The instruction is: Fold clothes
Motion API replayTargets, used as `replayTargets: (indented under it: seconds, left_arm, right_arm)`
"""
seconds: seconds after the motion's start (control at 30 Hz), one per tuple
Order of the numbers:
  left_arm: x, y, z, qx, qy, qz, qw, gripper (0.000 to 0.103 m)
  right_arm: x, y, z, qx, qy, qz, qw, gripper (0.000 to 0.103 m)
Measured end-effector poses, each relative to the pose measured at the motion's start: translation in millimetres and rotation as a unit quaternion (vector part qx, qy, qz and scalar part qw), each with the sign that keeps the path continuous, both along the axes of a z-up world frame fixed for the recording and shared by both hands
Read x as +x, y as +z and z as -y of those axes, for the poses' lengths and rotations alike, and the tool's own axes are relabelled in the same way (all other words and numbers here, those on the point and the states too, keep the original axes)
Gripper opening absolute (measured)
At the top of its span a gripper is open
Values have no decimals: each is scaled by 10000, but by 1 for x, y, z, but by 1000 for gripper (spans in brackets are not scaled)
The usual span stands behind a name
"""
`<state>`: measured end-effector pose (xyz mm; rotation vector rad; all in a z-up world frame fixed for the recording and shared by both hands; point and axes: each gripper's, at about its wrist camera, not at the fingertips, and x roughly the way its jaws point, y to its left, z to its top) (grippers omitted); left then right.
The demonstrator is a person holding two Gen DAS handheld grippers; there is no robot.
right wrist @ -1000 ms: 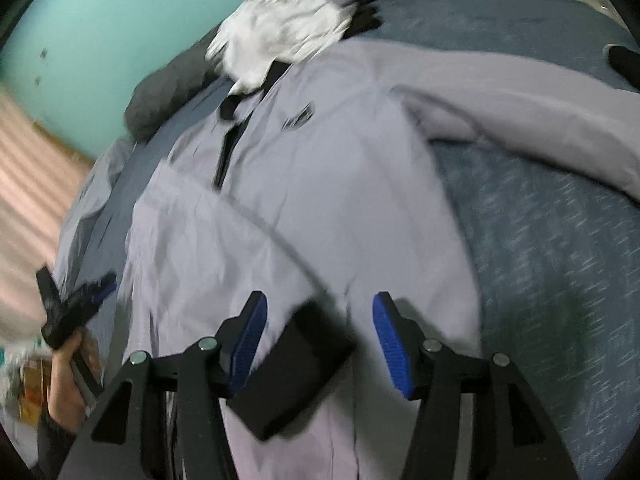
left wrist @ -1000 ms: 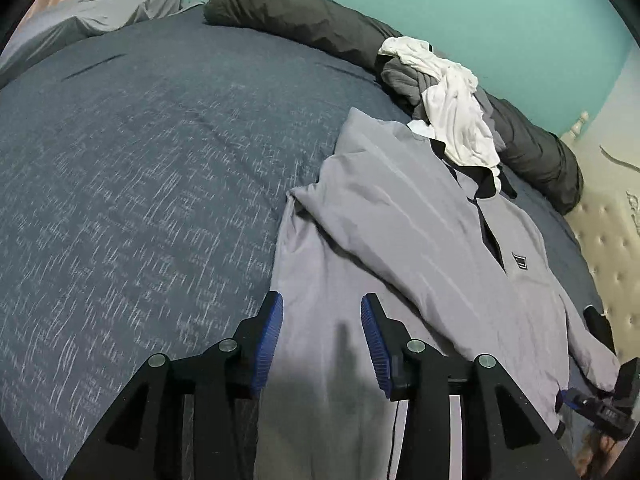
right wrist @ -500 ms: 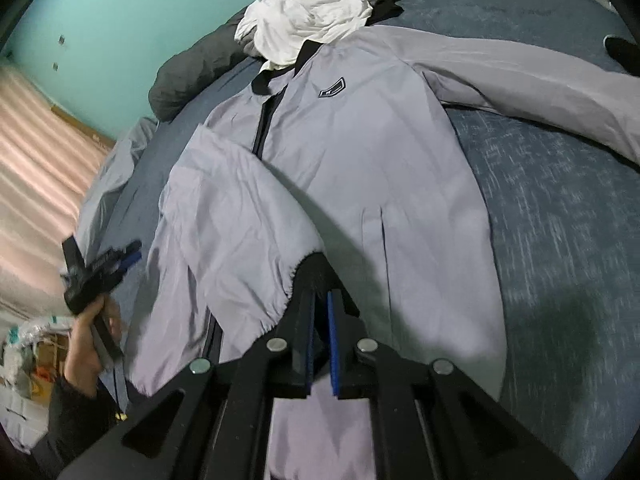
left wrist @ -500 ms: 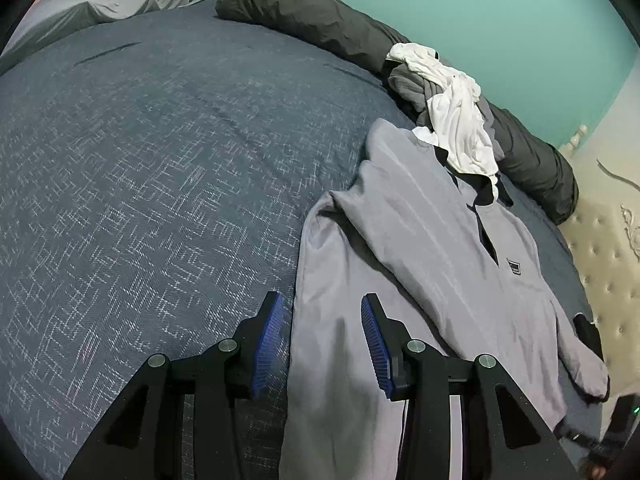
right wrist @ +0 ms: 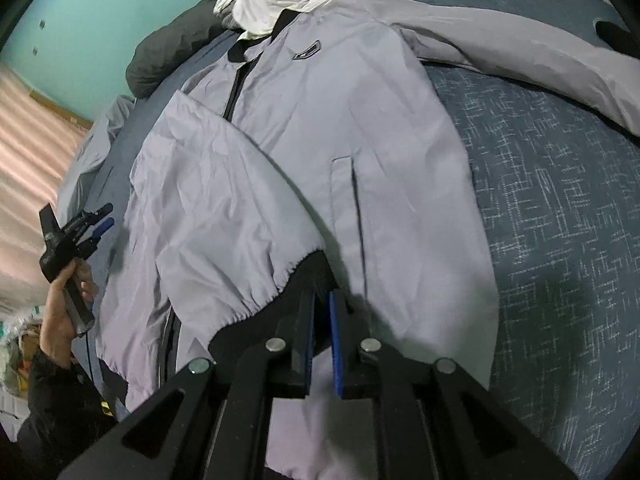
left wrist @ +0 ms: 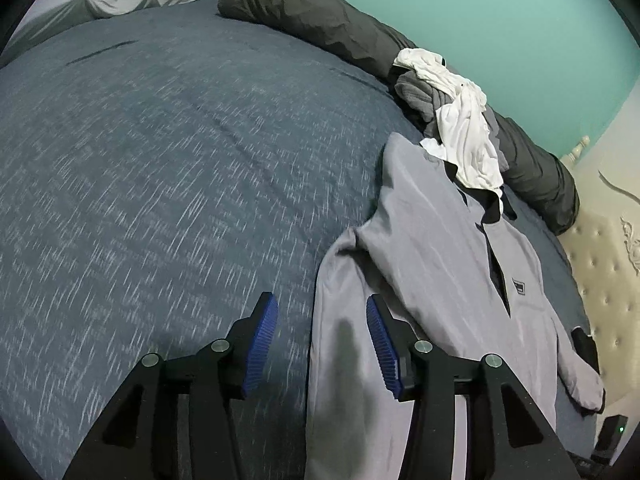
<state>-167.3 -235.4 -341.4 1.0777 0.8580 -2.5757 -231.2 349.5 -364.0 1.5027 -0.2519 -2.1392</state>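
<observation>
A: What was the state of the left tool [left wrist: 318,344]?

B: Its jaws stood spread and had just been opening further. Nothing was pinched. The left finger [left wrist: 259,344] hung over the bare blue bed cover [left wrist: 160,184]; the right finger [left wrist: 383,346] hung over the grey jacket [left wrist: 436,256]. The jacket's near edge ran up between the two fingers.

A: Where did the jacket lie relative to that tool?

B: It lay flat on the bed, ahead and to the right of it. A white garment [left wrist: 464,128] lay crumpled at the collar, beyond the jacket, against a dark rolled blanket [left wrist: 360,32].

A: And the right tool [right wrist: 320,322]?

B: Its jaws were nearly pressed together and had just eased apart slightly. The black cuff [right wrist: 280,300] of the folded-in sleeve [right wrist: 224,208] sat at the fingertips and left of them; whether the pads still pressed it could not be told. The other sleeve [right wrist: 520,52] stretched far ahead to the right.
</observation>
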Motion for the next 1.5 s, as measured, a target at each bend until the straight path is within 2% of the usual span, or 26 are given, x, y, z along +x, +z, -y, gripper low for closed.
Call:
replayTargets:
  seconds: [0.03,0.07,0.23,0.47,0.6,0.67,0.7,0.83,1.07,1.17,1.37,1.5]
  left_arm:
    - [-5,0,1,-7,-31,-21,10000,53]
    - [-10,0,2,-15,-61,-41,10000,54]
    - [-36,0,5,-137,-246,-139,9995,55]
    - [-59,-14,12,-7,-238,-134,9996,55]
    - [-63,-24,16,253,-274,-177,9991,54]
    - [-64,-25,15,282,-353,-211,9988,39]
    - [-65,-26,15,299,-385,-223,9986,27]
    - [-63,-30,15,435,-419,-257,9978,17]
    - [-60,-26,15,456,-382,-317,9977,15]
    - [-60,-26,15,453,-373,-326,9977,15]
    - [-60,-29,16,489,-357,-314,9977,14]
    - [-59,-30,16,484,-339,-326,9977,14]
  right_arm:
    - [-1,2,-2,23,-118,-53,9999,27]
    - [-2,4,-4,47,-236,-106,9997,30]
    - [-6,19,-1,-425,-387,-470,9972,31]
    - [-22,15,21,-339,-103,-489,9982,31]
    - [-36,21,29,-267,1,-520,9983,31]
    - [-46,27,42,-210,149,-542,9982,31]
    - [-54,32,54,-213,273,-570,9978,31]
    - [-84,53,109,-250,828,-692,9939,31]
    - [-154,66,248,-221,1730,-844,9811,33]
    - [-184,61,305,-128,1933,-799,9778,38]
    - [-223,54,382,50,2245,-777,9714,38]
    - [-237,50,418,364,2389,-839,9667,38]
